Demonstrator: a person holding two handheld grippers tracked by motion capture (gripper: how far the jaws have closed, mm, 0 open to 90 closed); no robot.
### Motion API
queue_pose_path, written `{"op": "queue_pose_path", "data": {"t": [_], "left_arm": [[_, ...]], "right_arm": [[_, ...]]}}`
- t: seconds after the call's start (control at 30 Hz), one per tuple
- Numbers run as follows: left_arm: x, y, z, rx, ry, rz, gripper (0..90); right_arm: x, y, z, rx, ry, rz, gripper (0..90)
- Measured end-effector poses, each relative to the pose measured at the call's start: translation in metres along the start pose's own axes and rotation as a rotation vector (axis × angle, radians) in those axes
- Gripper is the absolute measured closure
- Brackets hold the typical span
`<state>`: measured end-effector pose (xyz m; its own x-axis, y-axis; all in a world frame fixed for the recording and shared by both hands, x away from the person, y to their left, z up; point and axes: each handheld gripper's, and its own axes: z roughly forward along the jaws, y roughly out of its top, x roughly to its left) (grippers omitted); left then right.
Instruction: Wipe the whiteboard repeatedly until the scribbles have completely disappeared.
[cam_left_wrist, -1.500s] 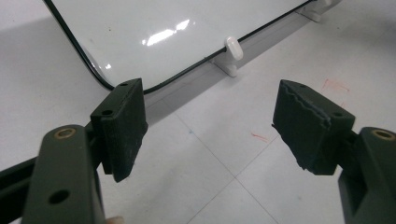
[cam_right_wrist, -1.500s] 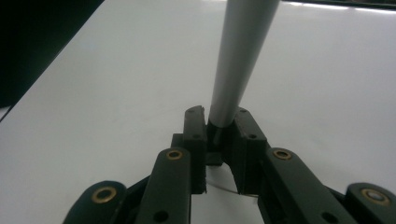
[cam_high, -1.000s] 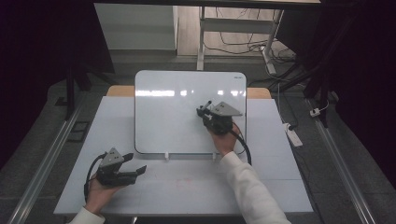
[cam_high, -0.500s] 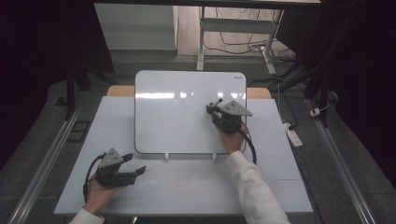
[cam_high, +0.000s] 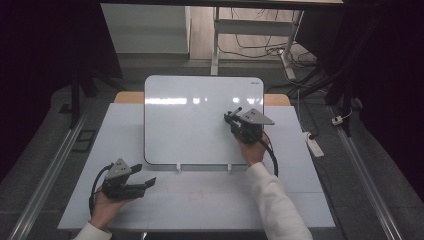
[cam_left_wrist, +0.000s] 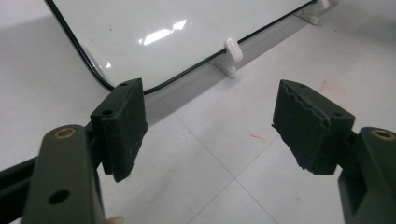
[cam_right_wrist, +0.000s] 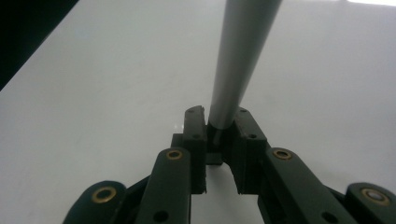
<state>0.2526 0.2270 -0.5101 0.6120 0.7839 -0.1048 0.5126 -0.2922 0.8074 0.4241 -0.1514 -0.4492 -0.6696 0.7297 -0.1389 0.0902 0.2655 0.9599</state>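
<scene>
Flanking the whiteboard (cam_high: 200, 117), white clips (cam_high: 178, 168) hold its near edge.

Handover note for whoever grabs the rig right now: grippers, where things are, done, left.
Right gripper: shut on a grey marker, held over the right part of the whiteboard.
Left gripper: open, nothing between its fingers, low over the table in front of the board's near left corner.
Whiteboard stands propped on two white feet.
Done: marker gripped and brought to the board.
Left: no strokes visible on the board, so any writing is yet to do.
</scene>
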Motion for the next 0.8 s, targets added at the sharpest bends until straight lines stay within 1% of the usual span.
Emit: {"op": "queue_pose_path", "data": {"t": [0.03,0.07,0.13,0.17,0.2,0.23,0.3,0.33,0.37,0.4,0.47,0.5,0.53,0.57,0.63,0.67,0.7,0.73,0.8], "left_arm": [[0.0,0.0,0.001,0.003,-0.001,0.002,26.6],[-0.001,0.0,0.001,0.004,-0.001,0.005,26.5],[-0.002,0.0,0.0,0.004,-0.002,0.01,26.5],[-0.002,0.0,0.0,0.002,0.0,0.01,26.5],[-0.002,0.0,0.0,-0.001,-0.001,0.007,26.5],[-0.001,0.0,0.0,-0.002,-0.002,0.005,26.5],[0.0,0.0,0.0,0.001,0.0,0.003,26.5],[0.0,0.0,0.001,0.003,0.0,0.003,26.5],[0.0,0.0,0.001,0.004,0.0,0.004,26.5],[0.0,0.0,0.0,0.004,0.0,0.007,26.5],[-0.001,0.0,0.0,0.001,0.001,0.006,26.5],[-0.001,0.0,-0.001,-0.001,0.001,0.004,26.5],[0.0,0.0,-0.001,-0.001,0.001,0.002,26.5],[0.0,0.0,0.0,-0.001,0.001,0.001,26.5],[0.0,0.0,0.001,0.004,0.001,0.002,26.5],[0.0,0.0,0.001,0.006,0.0,0.004,26.5],[0.0,0.0,0.001,0.005,0.002,0.006,26.5],[-0.001,0.0,0.0,0.004,0.001,0.006,26.5],[-0.001,0.0,0.0,0.001,0.001,0.003,26.5]], "right_arm": [[0.0,0.0,0.0,0.0,-0.006,-0.012,77.8],[-0.004,0.001,0.0,-0.006,-0.009,-0.002,77.7],[-0.015,0.005,0.0,-0.035,-0.051,0.045,77.8],[-0.02,0.007,0.001,-0.044,-0.06,0.067,77.7],[-0.021,0.009,0.002,-0.051,-0.06,0.083,77.7],[-0.018,0.009,0.003,-0.049,-0.057,0.081,77.7],[-0.006,0.008,0.008,-0.031,-0.013,0.031,77.7],[-0.002,0.007,0.01,-0.028,-0.004,0.011,77.7],[-0.004,0.007,0.01,-0.027,-0.003,0.005,77.8],[-0.009,0.008,0.009,-0.038,-0.011,0.032,77.7],[-0.022,0.009,0.005,-0.071,-0.068,0.108,77.7],[-0.025,0.009,0.004,-0.078,-0.065,0.132,77.8],[-0.023,0.009,0.005,-0.077,-0.074,0.122,77.7],[-0.018,0.01,0.006,-0.062,-0.064,0.094,77.7],[-0.004,0.009,0.011,-0.04,0.004,0.045,77.7],[0.001,0.008,0.014,-0.03,0.02,0.009,77.7],[0.003,0.009,0.015,-0.026,0.011,-0.014,77.7],[0.001,0.01,0.016,-0.033,0.005,0.007,77.8],[-0.006,0.011,0.017,-0.064,-0.011,0.085,77.8]]}}
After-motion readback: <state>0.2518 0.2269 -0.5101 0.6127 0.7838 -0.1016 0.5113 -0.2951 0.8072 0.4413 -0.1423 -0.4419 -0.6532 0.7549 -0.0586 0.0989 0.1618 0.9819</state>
